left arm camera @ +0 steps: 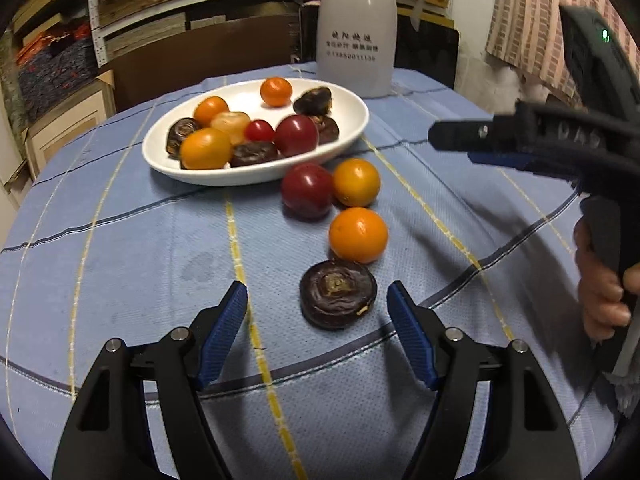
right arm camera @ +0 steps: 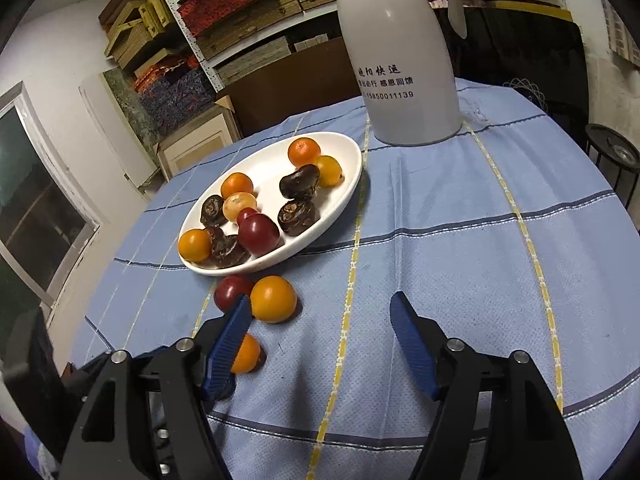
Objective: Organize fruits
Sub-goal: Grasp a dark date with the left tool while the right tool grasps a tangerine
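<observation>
A white oval plate holds several orange, red and dark brown fruits. On the cloth beside it lie a red fruit, two orange fruits and a dark brown fruit. My left gripper is open and empty, with the dark brown fruit just ahead between its fingertips. My right gripper is open and empty above the cloth, right of the loose fruits; it also shows in the left wrist view.
A tall white jug stands behind the plate on the blue checked tablecloth. Shelves with boxes stand behind the table. A dark round stand is at the far right.
</observation>
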The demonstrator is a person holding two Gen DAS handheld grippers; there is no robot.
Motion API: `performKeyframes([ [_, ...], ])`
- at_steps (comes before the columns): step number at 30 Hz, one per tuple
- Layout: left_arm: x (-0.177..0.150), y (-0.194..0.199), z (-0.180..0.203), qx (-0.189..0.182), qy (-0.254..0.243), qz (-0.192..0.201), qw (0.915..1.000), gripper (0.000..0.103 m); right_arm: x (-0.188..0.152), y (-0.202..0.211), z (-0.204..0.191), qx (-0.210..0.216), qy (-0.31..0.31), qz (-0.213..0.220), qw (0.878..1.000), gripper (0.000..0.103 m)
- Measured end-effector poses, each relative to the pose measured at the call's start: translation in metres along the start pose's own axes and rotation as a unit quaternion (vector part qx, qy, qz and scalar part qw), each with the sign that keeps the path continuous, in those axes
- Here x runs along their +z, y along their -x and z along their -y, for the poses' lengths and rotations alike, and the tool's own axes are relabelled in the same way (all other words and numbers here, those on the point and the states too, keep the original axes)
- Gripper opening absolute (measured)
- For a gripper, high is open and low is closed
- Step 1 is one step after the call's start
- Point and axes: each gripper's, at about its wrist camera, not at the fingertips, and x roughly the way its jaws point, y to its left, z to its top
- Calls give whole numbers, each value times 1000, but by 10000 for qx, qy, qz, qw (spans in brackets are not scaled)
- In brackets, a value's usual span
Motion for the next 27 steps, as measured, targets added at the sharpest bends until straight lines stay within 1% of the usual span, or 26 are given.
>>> performKeyframes([
  [1, 1, -3, 0, 8, -23, -34, 10000, 70, 0, 0, 0, 10, -5, -12, 10000, 73],
  [2, 1, -6, 1, 2, -40, -74, 10000, 68, 0, 0, -1, 17, 5, -18, 10000, 73],
  [3, 2, -10, 2, -50, -37, -133, 9999, 61, 0, 0, -2, 19, 23, -21, 10000, 73],
  [5, 4, -15, 1, -181, 1, -223, 9996, 53, -1, 0, -4, 32, 64, -32, 10000, 73],
  [7, 5, -15, 0, -267, 38, -199, 9994, 49, -1, -1, -6, 36, 88, -44, 9999, 73],
  [8, 5, -15, -1, -305, 34, -200, 9993, 45, -1, -1, -6, 31, 95, -51, 9999, 73],
  [10, 5, -15, 0, -346, 10, -190, 9992, 43, -2, -2, -6, 30, 93, -69, 9999, 73],
  [12, 4, -13, -1, -287, -19, -189, 9994, 42, -2, -4, -6, 52, 94, -101, 9999, 73],
  [14, 1, -7, -8, -77, 14, -151, 9999, 42, -4, -6, -9, 73, 147, -145, 9998, 73],
  [16, 0, -1, -23, 154, 210, -109, 9996, 42, -8, -10, -16, 105, 258, -205, 9994, 73],
  [17, -1, 2, -35, 284, 388, -80, 9988, 42, -11, -13, -21, 126, 345, -263, 9990, 73],
  [18, 0, 3, -42, 334, 511, -71, 9981, 42, -15, -17, -27, 130, 449, -335, 9983, 73],
  [21, 1, 5, -63, 425, 841, -53, 9955, 42, -26, -28, -43, 91, 770, -507, 9957, 73],
  [24, 0, 3, -70, 471, 943, -112, 9944, 42, -35, -31, -58, 126, 1059, -559, 9927, 73],
  [27, -1, -2, -70, 492, 941, -211, 9941, 42, -41, -31, -70, 143, 1332, -555, 9894, 72],
])
